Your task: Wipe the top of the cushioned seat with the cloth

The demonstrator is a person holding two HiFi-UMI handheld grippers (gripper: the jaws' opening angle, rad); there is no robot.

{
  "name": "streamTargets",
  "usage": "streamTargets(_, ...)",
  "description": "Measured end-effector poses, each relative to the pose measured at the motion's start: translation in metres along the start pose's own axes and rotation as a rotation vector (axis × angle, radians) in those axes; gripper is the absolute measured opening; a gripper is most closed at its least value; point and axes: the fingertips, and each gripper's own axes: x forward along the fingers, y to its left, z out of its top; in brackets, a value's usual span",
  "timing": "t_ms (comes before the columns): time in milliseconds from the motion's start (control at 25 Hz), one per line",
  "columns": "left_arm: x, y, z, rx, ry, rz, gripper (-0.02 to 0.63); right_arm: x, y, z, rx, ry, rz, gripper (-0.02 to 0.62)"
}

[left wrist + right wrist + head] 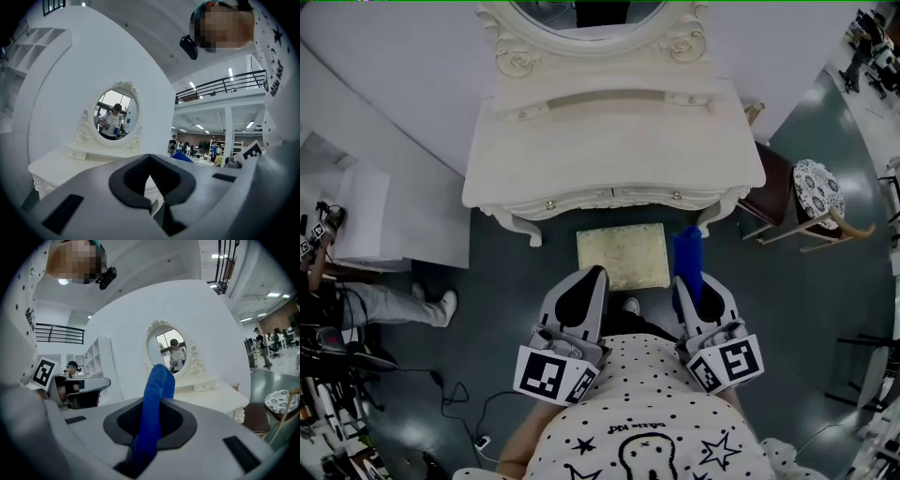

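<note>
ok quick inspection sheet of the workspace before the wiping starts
surface: cushioned seat, top bare, standing in front of the dressing table
job's things: blue cloth, not on the seat yet
clutter: nothing seen on the seat
grippers: left tongs shut and empty; right tongs shut on the cloth
cables: loose cables on the floor at left
surroundings: oval mirror on the table, chair at right, a person's legs at left
</note>
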Motion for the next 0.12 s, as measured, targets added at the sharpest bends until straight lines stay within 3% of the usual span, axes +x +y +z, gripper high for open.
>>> streamTargets(120, 0.0022, -0.0020, -0.0015, 0.004, 0.005, 0.002, 0.009, -0.0010, -0.0035, 0.0004, 0.005, -0.008, 0.000, 0.063)
